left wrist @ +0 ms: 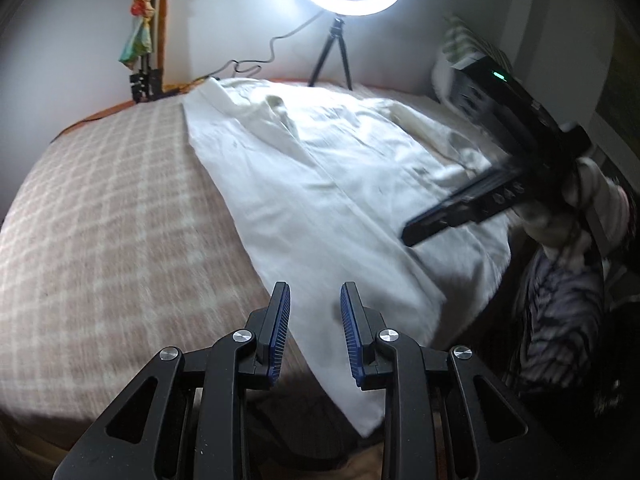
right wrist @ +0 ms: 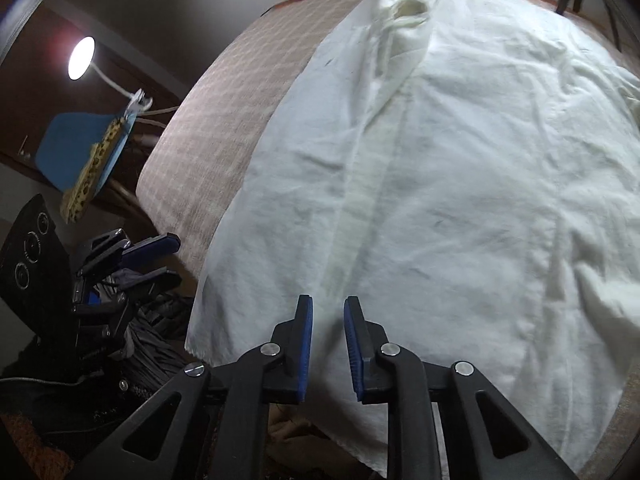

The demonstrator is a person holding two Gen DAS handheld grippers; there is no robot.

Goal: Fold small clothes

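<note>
Hovering level over white garment hem: left hand-held gripper, right hand-held gripper, both parted, empty.

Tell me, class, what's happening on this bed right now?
A person holds two handheld grippers over a white garment spread on a checked bed cover. The left gripper and the right gripper both hover near its lower hem, jaws open and holding nothing. No fold has been started.

Two wrist fisheyes, forward-facing.
Left: bed edge, farther back. Right: close over it. Shared: white garment.
</note>
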